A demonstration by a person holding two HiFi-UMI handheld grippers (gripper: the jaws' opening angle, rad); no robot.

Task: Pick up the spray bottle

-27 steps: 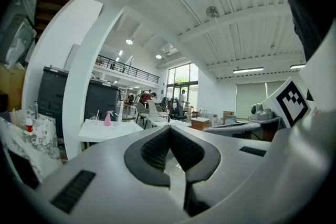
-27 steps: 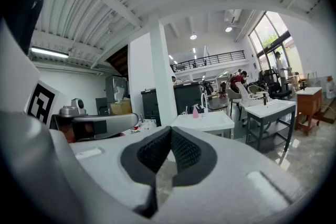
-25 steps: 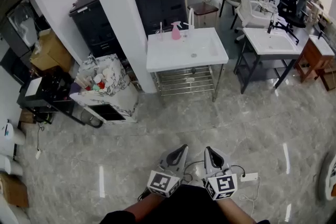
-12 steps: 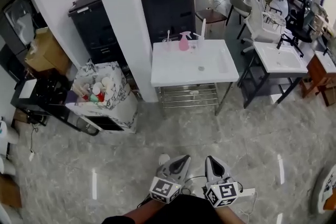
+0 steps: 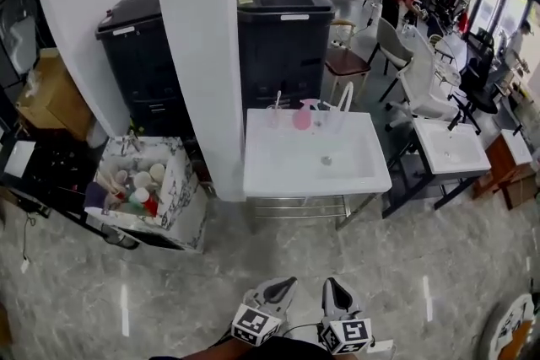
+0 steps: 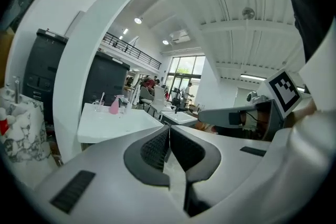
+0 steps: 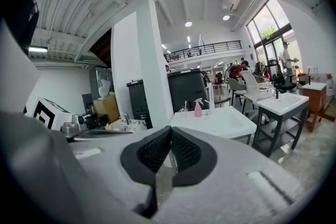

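A pink spray bottle stands at the back edge of a white washbasin, beside a clear glass with a toothbrush and a white tap. The bottle also shows small and far in the left gripper view as the spray bottle and in the right gripper view as the spray bottle. My left gripper and right gripper are low at the frame's bottom, well short of the basin. Both are shut with nothing between the jaws.
A white pillar rises left of the basin, with black cabinets behind. A marbled box of cups sits on the floor at left. A second washbasin on a dark frame and chairs stand at right.
The basin with the pink bottle has come nearer and lower in the head view. Both grippers stay side by side at the bottom, still shut.
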